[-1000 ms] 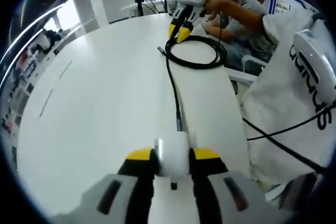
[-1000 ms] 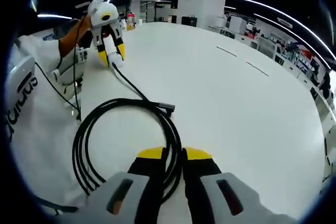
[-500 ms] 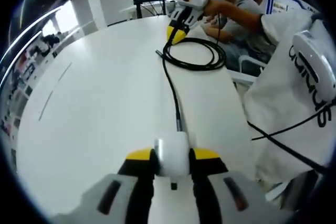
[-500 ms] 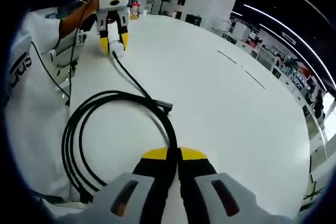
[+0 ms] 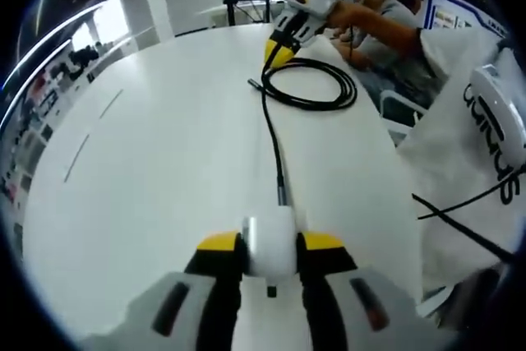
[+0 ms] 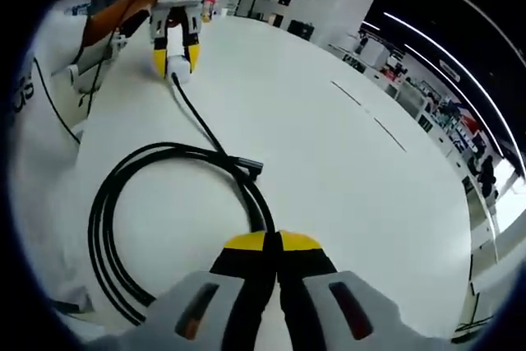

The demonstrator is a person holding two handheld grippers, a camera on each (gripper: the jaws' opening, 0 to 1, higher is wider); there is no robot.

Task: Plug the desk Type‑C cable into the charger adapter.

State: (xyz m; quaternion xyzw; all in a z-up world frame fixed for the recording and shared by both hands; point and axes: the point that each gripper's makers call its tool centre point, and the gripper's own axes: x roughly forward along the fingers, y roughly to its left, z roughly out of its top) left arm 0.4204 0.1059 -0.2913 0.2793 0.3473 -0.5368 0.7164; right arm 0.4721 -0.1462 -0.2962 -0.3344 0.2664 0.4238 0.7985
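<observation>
Left gripper view shows my left gripper [image 5: 269, 246] clamped on the adapter [image 5: 269, 244] with the cable [image 5: 275, 141] seemingly seated, while my right gripper [image 6: 274, 244] pinches the coil [image 6: 111, 228]; I judge pulling could unseat the plug.

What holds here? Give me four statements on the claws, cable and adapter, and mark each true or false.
1. The left claw grips the white adapter between its jaws. True.
2. The black cable lies stretched straight, without loops. False: it is coiled in several loops on the table.
3. The right claw has its jaws closed on the cable. True.
4. The table top is black. False: it is white.
</observation>
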